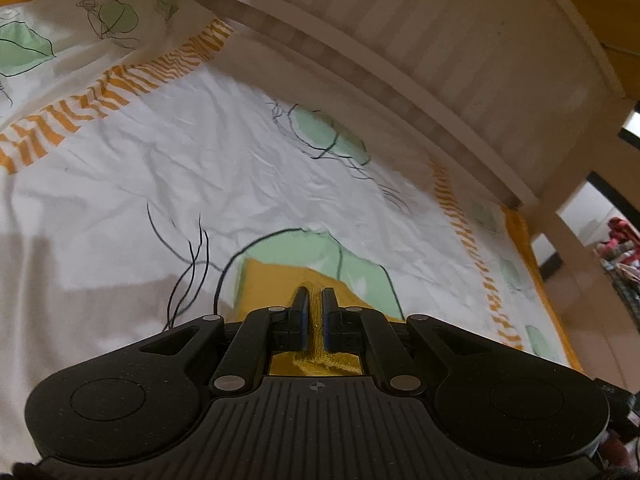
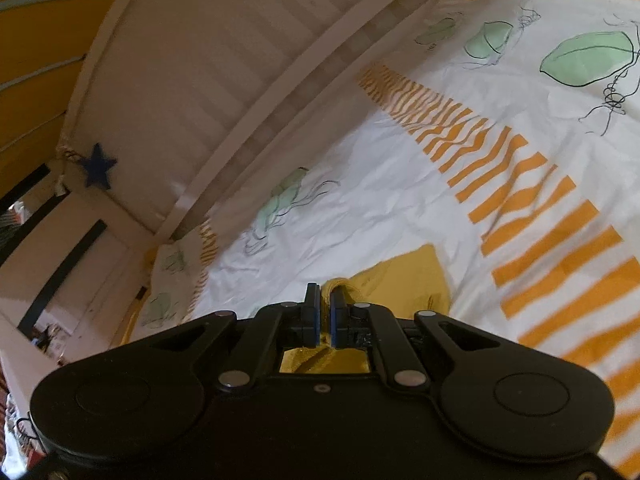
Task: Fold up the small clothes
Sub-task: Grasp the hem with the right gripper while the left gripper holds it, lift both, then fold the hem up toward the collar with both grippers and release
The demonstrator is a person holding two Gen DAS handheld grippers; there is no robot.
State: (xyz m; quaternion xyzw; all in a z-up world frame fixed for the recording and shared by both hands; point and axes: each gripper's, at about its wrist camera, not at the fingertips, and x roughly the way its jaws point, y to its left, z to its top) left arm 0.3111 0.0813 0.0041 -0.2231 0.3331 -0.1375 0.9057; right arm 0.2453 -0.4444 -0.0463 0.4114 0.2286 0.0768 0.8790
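Observation:
A small mustard-yellow knit garment lies on a white bedsheet printed with green leaves and orange stripes. My left gripper is shut on an edge of the garment, with the yellow fabric pinched between its blue pads. In the right wrist view the same yellow garment spreads to the right of the fingers. My right gripper is shut on another bunched edge of it. Most of the garment is hidden under both gripper bodies.
A white slatted headboard runs along the far edge of the bed; it also shows in the right wrist view. A blue star hangs on it. The bedsheet stretches around the garment. The bed's side edge is at right.

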